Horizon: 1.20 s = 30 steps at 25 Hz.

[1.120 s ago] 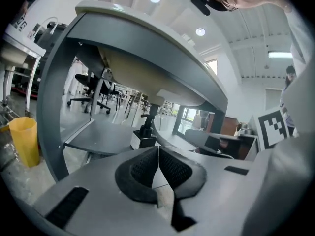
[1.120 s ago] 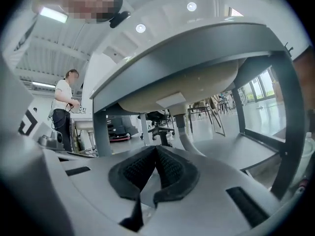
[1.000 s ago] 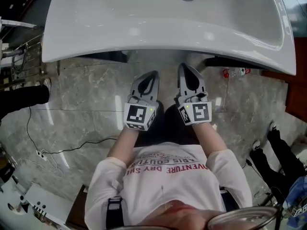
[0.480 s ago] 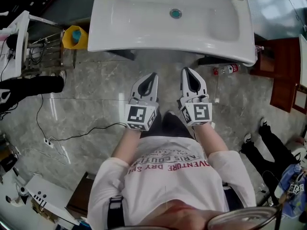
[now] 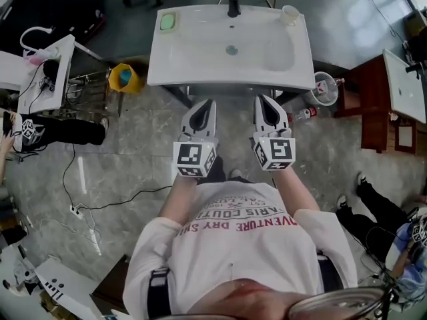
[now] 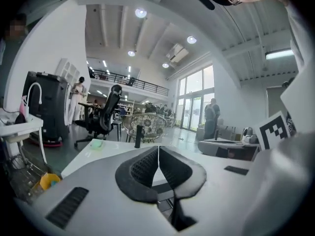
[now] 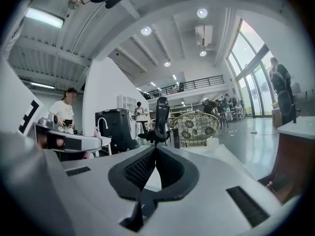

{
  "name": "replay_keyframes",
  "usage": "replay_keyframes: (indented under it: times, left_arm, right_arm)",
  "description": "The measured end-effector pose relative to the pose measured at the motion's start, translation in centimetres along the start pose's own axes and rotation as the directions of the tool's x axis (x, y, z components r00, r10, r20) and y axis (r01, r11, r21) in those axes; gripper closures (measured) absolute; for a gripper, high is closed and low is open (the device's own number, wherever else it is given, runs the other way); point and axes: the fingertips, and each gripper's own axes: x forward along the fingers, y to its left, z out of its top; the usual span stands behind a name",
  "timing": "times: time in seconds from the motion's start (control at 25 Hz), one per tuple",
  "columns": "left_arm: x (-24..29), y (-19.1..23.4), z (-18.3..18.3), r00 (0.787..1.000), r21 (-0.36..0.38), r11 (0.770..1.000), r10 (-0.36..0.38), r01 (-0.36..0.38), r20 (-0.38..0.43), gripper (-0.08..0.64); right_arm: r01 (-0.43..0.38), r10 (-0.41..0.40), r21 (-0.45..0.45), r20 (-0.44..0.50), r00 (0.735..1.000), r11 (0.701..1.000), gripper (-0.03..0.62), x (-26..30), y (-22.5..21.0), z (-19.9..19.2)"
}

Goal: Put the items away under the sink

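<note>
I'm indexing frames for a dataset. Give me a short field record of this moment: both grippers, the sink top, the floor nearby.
left gripper: shut, empty
right gripper: shut, empty
sink: green soap dish back left, cup back right, black faucet between
floor: yellow bin left of sink, bottle lying at right

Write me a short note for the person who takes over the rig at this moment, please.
Left tool: shut, empty.
Right tool: shut, empty. Both are held level in front of the sink.
Things: green soap and cup on the sink's back corners; a bottle lies on the floor by its right side.
Done: cannot tell; the space under the sink is hidden.
Left: probably these three items, if they belong below.
</note>
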Motion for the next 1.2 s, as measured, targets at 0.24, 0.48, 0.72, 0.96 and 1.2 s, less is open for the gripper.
replay_keyframes:
  times: [0.24, 0.48, 0.72, 0.96, 1.2]
  left_arm:
    - [-3.7, -2.9, 2.9, 1.0, 0.041, 0.999, 0.019, -0.02, 0.023, 0.532]
    - [-5.2, -3.4, 5.4, 0.997, 0.061, 0.997, 0.051, -0.054, 0.061, 0.532]
    - [-5.8, -3.7, 6.7, 0.996, 0.069, 0.997, 0.041, -0.047, 0.085, 0.532]
    - [-5.3, -4.0, 6.9, 0.996, 0.062, 0.997, 0.033, -0.038, 0.079, 0.532]
    - [-4.8, -4.4, 6.9, 0.998, 0.064, 0.998, 0.022, -0.027, 0.064, 0.532]
  right_arm:
    - [0.049, -0.049, -0.025, 0.014, 0.999, 0.998, 0.566, -5.2, -1.1, 3.8]
    - [0.055, -0.054, -0.045, 0.037, 0.998, 0.997, 0.566, -6.9, -0.7, 6.2]
    - [0.049, -0.047, -0.039, 0.048, 0.998, 0.998, 0.566, -7.3, -0.2, 7.1]
    - [0.051, -0.049, -0.042, 0.042, 0.998, 0.998, 0.566, -7.5, -0.3, 7.2]
    - [0.06, -0.059, -0.04, 0.029, 0.998, 0.997, 0.566, -7.3, -0.9, 6.9]
